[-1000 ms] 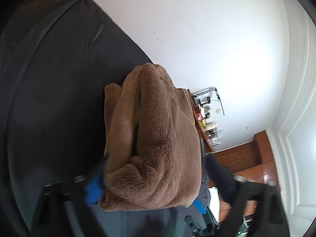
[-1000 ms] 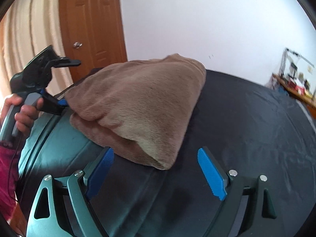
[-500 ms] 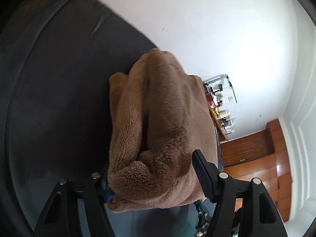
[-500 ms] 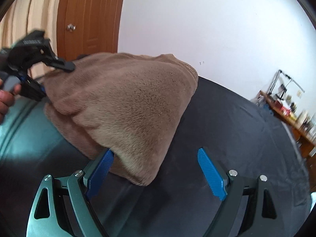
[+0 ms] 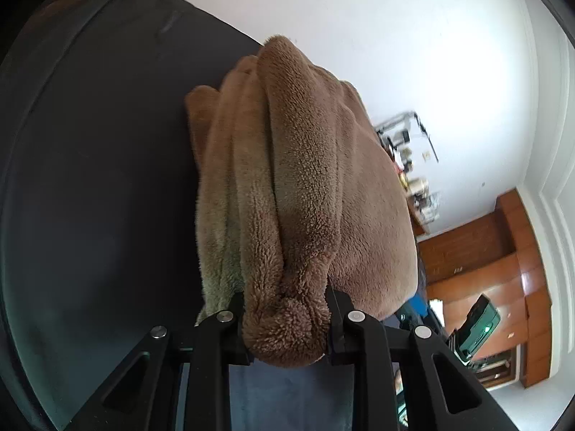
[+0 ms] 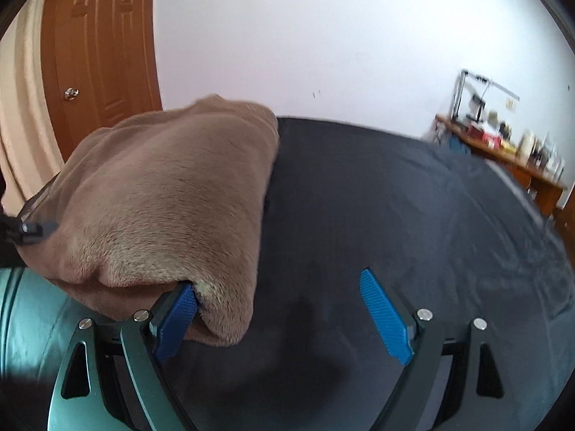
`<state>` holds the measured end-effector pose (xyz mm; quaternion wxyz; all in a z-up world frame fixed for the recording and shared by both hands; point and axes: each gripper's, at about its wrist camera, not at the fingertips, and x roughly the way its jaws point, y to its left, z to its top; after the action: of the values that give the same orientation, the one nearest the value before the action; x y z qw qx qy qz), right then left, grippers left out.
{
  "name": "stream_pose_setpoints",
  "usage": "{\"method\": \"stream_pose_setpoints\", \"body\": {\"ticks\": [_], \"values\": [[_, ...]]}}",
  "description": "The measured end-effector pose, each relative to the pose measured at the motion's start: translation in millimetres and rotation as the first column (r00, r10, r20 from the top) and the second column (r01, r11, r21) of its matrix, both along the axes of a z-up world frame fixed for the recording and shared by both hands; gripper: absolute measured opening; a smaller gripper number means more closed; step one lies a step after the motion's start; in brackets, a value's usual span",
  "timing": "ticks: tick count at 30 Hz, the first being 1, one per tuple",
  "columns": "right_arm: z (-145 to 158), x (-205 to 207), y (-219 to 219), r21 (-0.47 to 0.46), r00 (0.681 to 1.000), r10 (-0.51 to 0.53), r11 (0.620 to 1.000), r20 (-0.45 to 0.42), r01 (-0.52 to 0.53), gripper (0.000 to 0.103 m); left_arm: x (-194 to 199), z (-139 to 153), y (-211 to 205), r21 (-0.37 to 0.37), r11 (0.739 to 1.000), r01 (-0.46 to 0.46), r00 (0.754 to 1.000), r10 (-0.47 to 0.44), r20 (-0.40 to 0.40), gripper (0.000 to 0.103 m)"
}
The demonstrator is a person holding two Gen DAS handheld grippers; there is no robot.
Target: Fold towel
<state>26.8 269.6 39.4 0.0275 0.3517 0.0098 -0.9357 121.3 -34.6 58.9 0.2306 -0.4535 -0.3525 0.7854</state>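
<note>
Left wrist view: the left gripper [image 5: 285, 327] was clamped on a bunched corner of the folded brown towel [image 5: 305, 186], which lay on the dark surface [image 5: 90, 179].

Right wrist view: the right gripper [image 6: 284, 318] stood wide apart, gripping nothing; its left pad [image 6: 178, 319] touched the towel [image 6: 169, 194]. A door [image 6: 100, 57] stood behind.

One brown towel [image 5: 305, 186], two tools — left tool [image 5: 287, 319], right tool [image 6: 284, 316] — one dark bed [image 6: 395, 197], one wooden door [image 6: 104, 46].
</note>
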Motion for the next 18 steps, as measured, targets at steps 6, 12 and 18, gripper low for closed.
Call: {"method": "stream_pose_setpoints", "body": {"ticks": [6,12,18], "values": [[5,3,9,-0.008,1.000,0.010,1.000,0.007,-0.010,0.097,15,-21,-24,0.081,0.996,-0.023,1.000,0.022,0.010,0.027],[38,18,18,-0.123,0.991,0.010,0.992,-0.134,-0.026,0.099,21,-43,-62,0.147,0.989,-0.018,1.000,0.014,0.026,0.027],[50,-11,-22,0.009,0.983,0.102,0.995,-0.151,-0.102,0.101,20,-47,-74,0.162,0.987,-0.018,1.000,0.015,0.019,0.027]]}}
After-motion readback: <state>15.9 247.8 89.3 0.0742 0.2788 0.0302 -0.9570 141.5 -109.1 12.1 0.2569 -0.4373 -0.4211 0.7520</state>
